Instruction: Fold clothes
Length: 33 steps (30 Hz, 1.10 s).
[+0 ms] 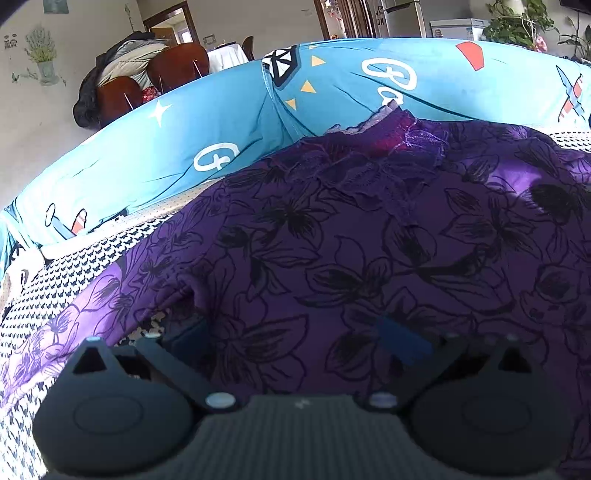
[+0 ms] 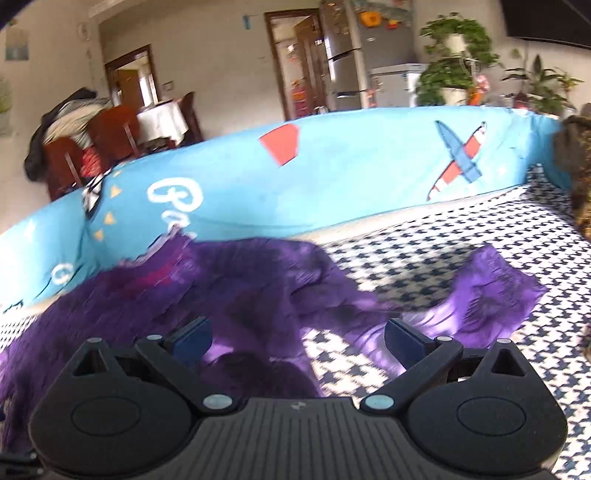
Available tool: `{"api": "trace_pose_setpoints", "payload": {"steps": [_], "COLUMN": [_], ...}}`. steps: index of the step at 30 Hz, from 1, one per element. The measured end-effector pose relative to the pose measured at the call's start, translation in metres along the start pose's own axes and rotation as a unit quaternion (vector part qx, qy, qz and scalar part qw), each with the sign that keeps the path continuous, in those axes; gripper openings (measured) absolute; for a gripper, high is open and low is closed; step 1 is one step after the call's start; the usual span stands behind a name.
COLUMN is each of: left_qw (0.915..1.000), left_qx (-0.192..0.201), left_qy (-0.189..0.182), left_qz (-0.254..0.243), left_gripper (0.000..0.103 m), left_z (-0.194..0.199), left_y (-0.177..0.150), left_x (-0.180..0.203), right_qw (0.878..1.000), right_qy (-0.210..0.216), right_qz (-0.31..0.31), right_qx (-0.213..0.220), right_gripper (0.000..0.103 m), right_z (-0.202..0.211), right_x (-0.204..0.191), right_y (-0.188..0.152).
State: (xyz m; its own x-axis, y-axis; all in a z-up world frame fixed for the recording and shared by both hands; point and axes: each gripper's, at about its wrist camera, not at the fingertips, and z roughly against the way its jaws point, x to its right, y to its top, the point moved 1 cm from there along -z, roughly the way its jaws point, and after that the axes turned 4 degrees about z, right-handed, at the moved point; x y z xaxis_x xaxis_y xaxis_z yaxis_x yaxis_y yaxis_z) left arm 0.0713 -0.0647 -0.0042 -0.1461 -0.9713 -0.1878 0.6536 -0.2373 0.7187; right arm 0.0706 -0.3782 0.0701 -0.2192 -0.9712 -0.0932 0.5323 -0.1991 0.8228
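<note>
The purple dress lies on the checked cover — blue cushions behind. Both claws — left, right — gape wide, holding nothing.

Purple garment, black floral outline print, lace-trimmed neckline toward the blue backrest. Lies spread and rumpled on a houndstooth-covered seat. One sleeve extends sideways, partly raised in folds.

- Blue sofa cover: white cursive lettering at 9 o'clock in the right wrist view, reads "Ba", rest hidden behind purple garment.
- Same cover, left wrist view: white script at 12 o'clock, not legible.
- Fridge: dark marks, unreadable.
</note>
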Motion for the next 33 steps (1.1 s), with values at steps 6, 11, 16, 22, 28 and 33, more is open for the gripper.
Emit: {"api": "trace_pose_setpoints", "payload": {"steps": [6,11,16,22,28,33], "left_qw": [1.0,0.9999,0.9998,0.9996,0.9995,0.9994], "left_qx": [-0.006,-0.009,-0.016,-0.017,-0.021,-0.022], "left_qy": [-0.002,-0.006,-0.013,-0.019,-0.023,-0.024], "left_qz": [-0.007,0.0,-0.002,-0.012,-0.009,-0.009], "left_gripper": [0.103,0.103,0.103,0.103,0.103,0.103], "left_z": [-0.004,-0.005,-0.008,-0.008,-0.011,-0.013], "left_y": [-0.003,-0.002,-0.003,-0.004,-0.004,-0.004], "left_x": [0.004,0.004,0.008,0.014,0.016,0.018], "right_qw": [0.991,0.984,0.981,0.976,0.975,0.98], "right_qy": [-0.095,-0.141,-0.161,-0.185,-0.178,-0.144], "right_qz": [-0.099,-0.109,-0.102,-0.09,-0.112,-0.135], "right_qx": [0.002,-0.012,-0.037,-0.075,-0.075,-0.009], "right_gripper": [0.101,0.1,0.1,0.071,0.022,0.009], "right_z": [-0.017,-0.035,-0.057,-0.082,-0.087,-0.062], "right_x": [0.069,0.096,0.102,0.112,0.125,0.121], "right_y": [0.03,0.034,0.031,0.023,0.022,0.04]}}
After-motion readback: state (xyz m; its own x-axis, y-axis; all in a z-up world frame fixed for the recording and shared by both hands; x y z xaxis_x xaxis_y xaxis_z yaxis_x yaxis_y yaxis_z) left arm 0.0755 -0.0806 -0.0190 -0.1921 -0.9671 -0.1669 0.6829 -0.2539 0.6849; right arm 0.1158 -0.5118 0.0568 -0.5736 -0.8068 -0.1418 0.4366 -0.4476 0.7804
